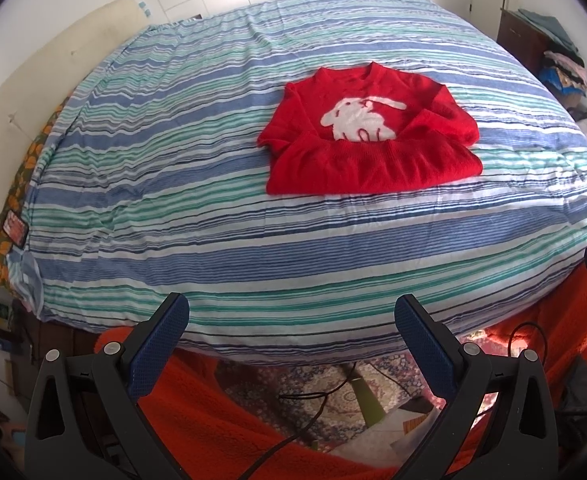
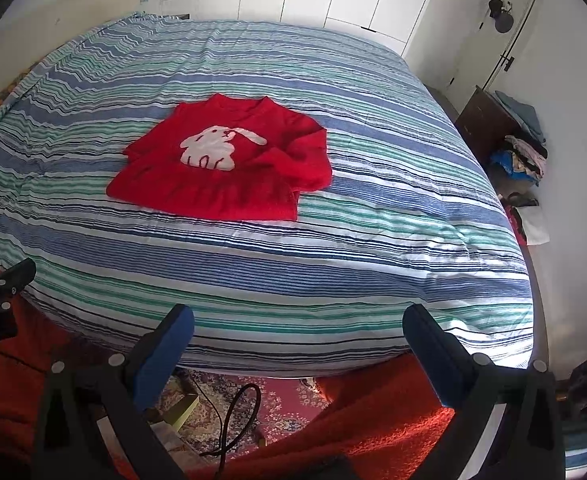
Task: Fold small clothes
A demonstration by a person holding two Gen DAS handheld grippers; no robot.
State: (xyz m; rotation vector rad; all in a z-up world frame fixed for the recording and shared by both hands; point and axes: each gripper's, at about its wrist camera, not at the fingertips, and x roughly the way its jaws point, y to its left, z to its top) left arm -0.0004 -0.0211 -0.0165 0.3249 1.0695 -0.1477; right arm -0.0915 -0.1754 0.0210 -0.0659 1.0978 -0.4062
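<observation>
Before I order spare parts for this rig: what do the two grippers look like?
Both look alike. The left gripper has a black plastic frame with triangular cut-outs, silver round pins at the joints, and two fingers faced with blue textured pads. The right gripper has the same black frame, silver pins and blue pads. In the right view the left unit carries white lettering, partly cut off.
</observation>
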